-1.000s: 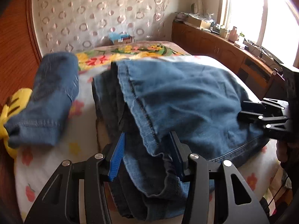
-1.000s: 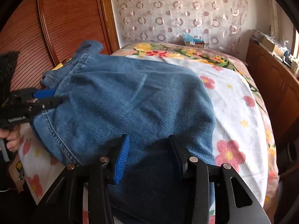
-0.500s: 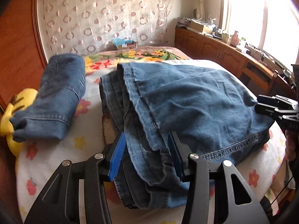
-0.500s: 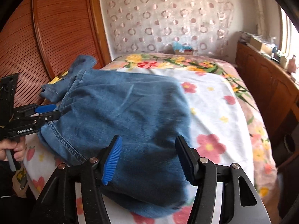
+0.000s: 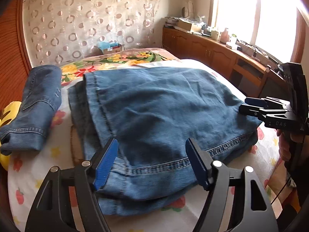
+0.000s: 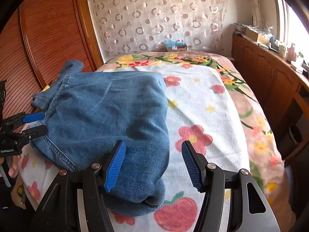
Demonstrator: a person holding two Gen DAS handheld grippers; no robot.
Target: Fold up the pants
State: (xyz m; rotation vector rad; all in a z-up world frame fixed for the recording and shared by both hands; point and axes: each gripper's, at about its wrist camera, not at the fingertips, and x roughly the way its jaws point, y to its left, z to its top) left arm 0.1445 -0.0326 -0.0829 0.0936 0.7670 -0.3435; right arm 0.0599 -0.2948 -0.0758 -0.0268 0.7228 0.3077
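Bed (image 6: 202,116): fills the lower part of both views, covered by a white towel-like sheet printed with red flowers and fruit; a pink floral blanket (image 6: 256,119) shows along its far end and window side.

Wooden panel (image 6: 48,34): reddish, ribbed, standing along one side of the bed.

Patterned curtain (image 5: 87,25): pale with ring motifs, hanging behind the far end of the bed.

Wooden cabinet (image 5: 212,52): low unit under the window, its top crowded with small items too small to tell apart.

Jeans (image 5: 164,112): blue denim, folded into a thick stack of layers, lying flat on the sheet near its front edge. A stitched hem runs across the near side.

Second denim garment (image 5: 38,104): darker blue, folded, lying apart from the jeans near the wooden panel, partly over a yellow object (image 5: 9,114).

Left gripper (image 5: 151,161): jaws spread wide, blue pads either side of the jeans' near hem, clasping nothing.

Right gripper (image 6: 153,165): jaws spread wide, one pad over the jeans' folded end, the other over bare sheet, clasping nothing. In the left wrist view it sits at the jeans' corner by the window side (image 5: 249,106).

Small box (image 6: 176,47): with blue material on top, at the far end by the curtain.
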